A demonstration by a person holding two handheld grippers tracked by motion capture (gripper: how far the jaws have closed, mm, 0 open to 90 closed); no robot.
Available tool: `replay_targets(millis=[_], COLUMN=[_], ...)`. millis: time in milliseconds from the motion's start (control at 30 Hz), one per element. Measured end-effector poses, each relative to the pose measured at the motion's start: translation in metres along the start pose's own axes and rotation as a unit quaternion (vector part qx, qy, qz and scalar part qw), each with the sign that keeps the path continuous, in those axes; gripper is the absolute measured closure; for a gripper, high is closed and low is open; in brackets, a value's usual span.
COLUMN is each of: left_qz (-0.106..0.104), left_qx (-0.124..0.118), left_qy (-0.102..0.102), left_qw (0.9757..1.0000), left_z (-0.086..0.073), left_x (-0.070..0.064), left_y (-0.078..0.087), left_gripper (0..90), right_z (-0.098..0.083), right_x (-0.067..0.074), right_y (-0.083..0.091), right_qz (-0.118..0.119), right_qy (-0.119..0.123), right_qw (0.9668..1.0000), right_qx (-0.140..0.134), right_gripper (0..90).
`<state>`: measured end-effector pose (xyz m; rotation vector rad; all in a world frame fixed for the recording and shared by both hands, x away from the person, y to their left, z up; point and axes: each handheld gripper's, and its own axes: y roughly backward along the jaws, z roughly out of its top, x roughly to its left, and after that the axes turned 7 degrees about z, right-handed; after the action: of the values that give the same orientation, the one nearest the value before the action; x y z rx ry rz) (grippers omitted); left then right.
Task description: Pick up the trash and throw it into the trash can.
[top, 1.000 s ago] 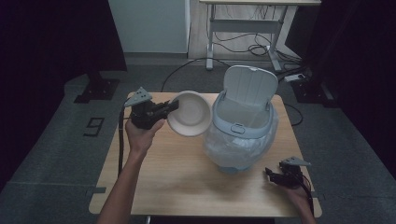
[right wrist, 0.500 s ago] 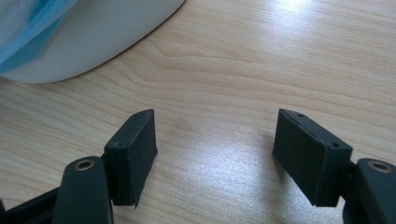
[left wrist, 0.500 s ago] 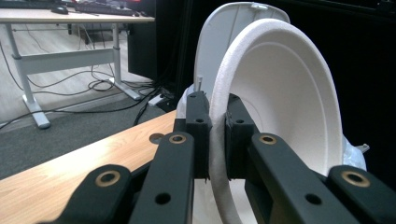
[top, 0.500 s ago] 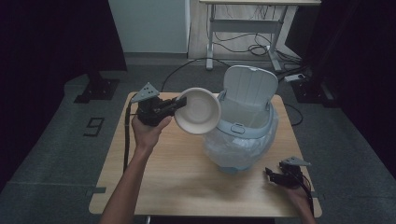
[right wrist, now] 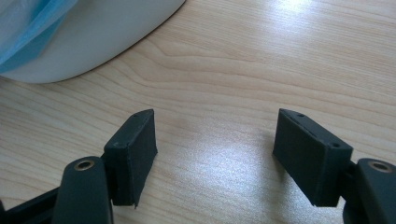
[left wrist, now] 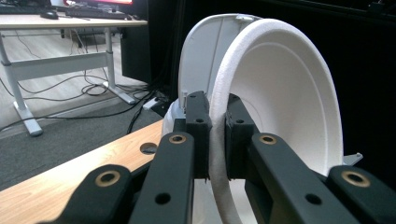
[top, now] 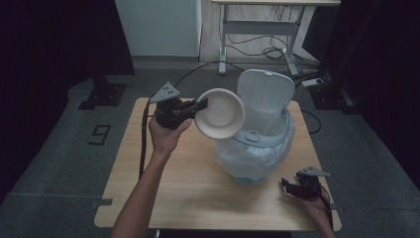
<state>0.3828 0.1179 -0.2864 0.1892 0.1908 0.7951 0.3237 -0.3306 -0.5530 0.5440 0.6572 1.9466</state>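
A white foam bowl (top: 221,113) hangs on its side in the air, at the near left rim of a pale bin (top: 257,144) whose lid (top: 265,91) stands up. My left gripper (top: 202,105) is shut on the bowl's rim; in the left gripper view the pads (left wrist: 198,135) pinch the rim of the bowl (left wrist: 285,102), with the bin's lid (left wrist: 201,60) behind. My right gripper (top: 286,184) rests near the table's front right corner. Its jaws stand open over bare wood in the right gripper view (right wrist: 215,144).
The bin is lined with a clear plastic bag (top: 233,158) and stands on a wooden table (top: 183,188); its base (right wrist: 88,42) lies just beyond my right gripper. A desk frame (top: 262,34) and cables (top: 257,49) lie on the floor behind.
My left hand has carried the bowl up and to the right, towards the bin's opening. The right gripper has stayed in place.
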Motion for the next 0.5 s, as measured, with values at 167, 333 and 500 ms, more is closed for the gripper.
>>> replay_targets(millis=[167, 333, 500], left_qz=[-0.002, -0.002, 0.004], left_qx=[0.001, 0.0, 0.005], left_qy=[0.004, 0.004, -0.004], left_qw=[1.0, 1.0, 1.0], left_z=[0.003, 0.007, 0.012], left_x=[0.0, 0.0, -0.002], left_y=[-0.004, -0.006, -0.01], left_gripper=[82.9, 82.9, 82.9], right_z=[0.0, 0.0, 0.0], right_x=[0.0, 0.0, 0.0], right_y=[0.0, 0.0, 0.0], right_qz=[0.0, 0.0, 0.0], right_qy=[0.0, 0.0, 0.001], right_qw=[1.0, 1.0, 1.0], right_qx=[0.0, 0.0, 0.0], right_gripper=[29.5, 29.5, 29.4])
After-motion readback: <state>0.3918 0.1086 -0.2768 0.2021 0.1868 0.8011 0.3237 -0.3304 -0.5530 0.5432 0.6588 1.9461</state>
